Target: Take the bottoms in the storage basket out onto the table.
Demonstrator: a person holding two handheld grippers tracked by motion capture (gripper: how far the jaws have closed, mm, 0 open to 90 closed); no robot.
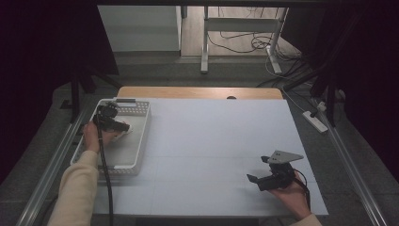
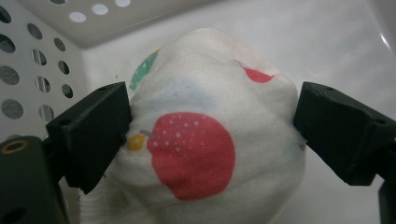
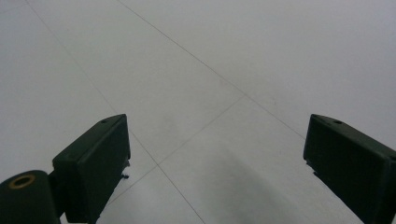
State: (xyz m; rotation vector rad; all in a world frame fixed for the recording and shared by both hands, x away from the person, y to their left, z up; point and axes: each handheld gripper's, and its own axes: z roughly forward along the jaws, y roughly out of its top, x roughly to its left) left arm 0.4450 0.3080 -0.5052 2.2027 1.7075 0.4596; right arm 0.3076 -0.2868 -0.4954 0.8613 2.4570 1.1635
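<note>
1. The step in hand looks like picking a rolled cloth (image 2: 210,135) out of the white basket (image 1: 140,134) at the left of the high view. The cloth is white with red apple prints and lies on the basket floor, near the holed wall in the upper left of the left gripper view.

2. To do it well, I would close both jaws evenly on the middle of the bundle, where it is thickest. Then lift straight up, so that the cloth clears the basket rim and does not drag the basket along.

3. The cloth is soft, so a pinch on a loose fold alone may let it unroll; a deep grip across the whole roll seems safer.

4. The left gripper (image 2: 210,126) is spread wide around the cloth. Its left jaw touches or nearly touches the cloth's side; the right jaw stands just beside it, perhaps brushing the edge. It is not yet squeezing.

5. The right gripper (image 1: 258,179), at the lower right of the high view, is spread wide over the bare table (image 3: 196,70). It holds and touches nothing.
</note>
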